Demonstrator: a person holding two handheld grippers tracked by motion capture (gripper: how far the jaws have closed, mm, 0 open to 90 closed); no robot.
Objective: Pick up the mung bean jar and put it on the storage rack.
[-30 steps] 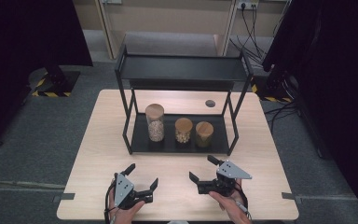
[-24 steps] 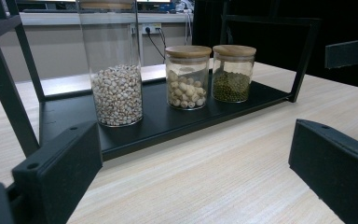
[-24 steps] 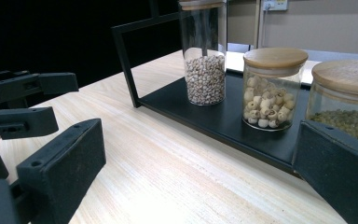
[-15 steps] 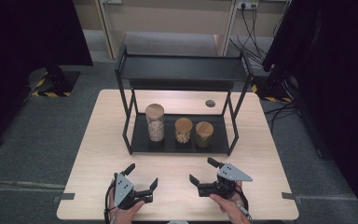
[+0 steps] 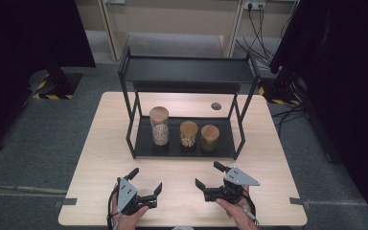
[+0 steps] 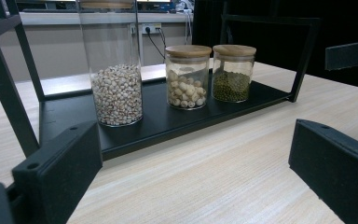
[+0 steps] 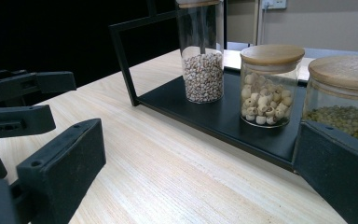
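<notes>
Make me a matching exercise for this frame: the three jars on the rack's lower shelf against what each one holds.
Things:
1. tall jar
2. middle jar
3. right jar

Contents:
A. small green beans
B. large round whitish seeds
C. small pale speckled grains

Pairs: 1-C, 2-B, 3-A

A black 2-tier metal rack [image 5: 187, 72] stands on a pale wooden table [image 5: 105, 143], with cables [image 5: 263, 33] trailing across the grey floor [image 5: 38, 134] behind.
</notes>
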